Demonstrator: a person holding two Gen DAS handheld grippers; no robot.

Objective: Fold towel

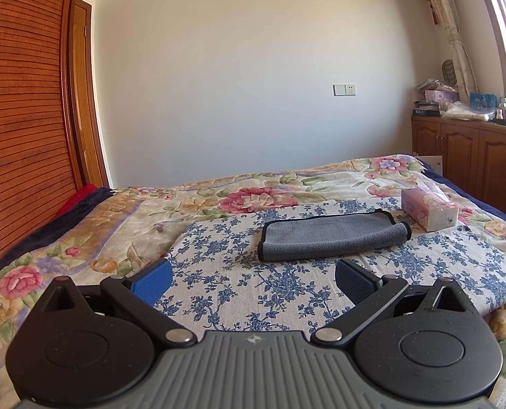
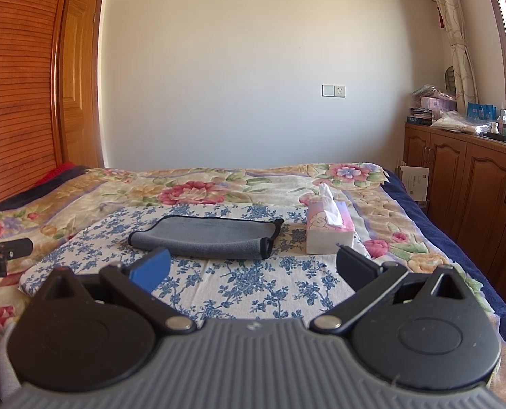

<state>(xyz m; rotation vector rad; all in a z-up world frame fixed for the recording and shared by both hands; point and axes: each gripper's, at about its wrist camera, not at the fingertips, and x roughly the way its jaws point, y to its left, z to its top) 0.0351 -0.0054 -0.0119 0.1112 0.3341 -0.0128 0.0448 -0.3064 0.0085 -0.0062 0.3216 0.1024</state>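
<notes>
**Q:** So, where does the towel lie?

**A:** A grey towel [image 1: 333, 237] with black edging lies folded over on a blue-flowered white cloth [image 1: 280, 289], which is spread on a bed [image 1: 82, 238] covered by a quilt of large pink flowers. Its rolled fold faces the cameras, and its open edges lie on the far side.

**Q:** How are the two tools held?

**A:** Both are held low over the near side of the bed, pointing level across it towards a plain pale wall [image 1: 253, 68]. The left gripper [image 1: 253, 277] has its fingers [image 1: 152, 279] spread wide apart with nothing between them; the towel sits beyond the tips, a little right of centre, untouched. The right gripper [image 2: 253, 267] is likewise spread wide and holds nothing. From its camera the towel [image 2: 212, 238] lies ahead and left of centre, apart from the tips.

**Q:** Can either tool see the other?

**A:** Yes, a dark piece of the left gripper [image 2: 4, 254] shows at the left edge of the right wrist view.

**Q:** What else is near?

**A:** A pink tissue pack [image 1: 430, 209] stands just beside the towel's right end. A wooden cabinet [image 2: 474, 184] runs along the right wall, under a window with a curtain.
</notes>
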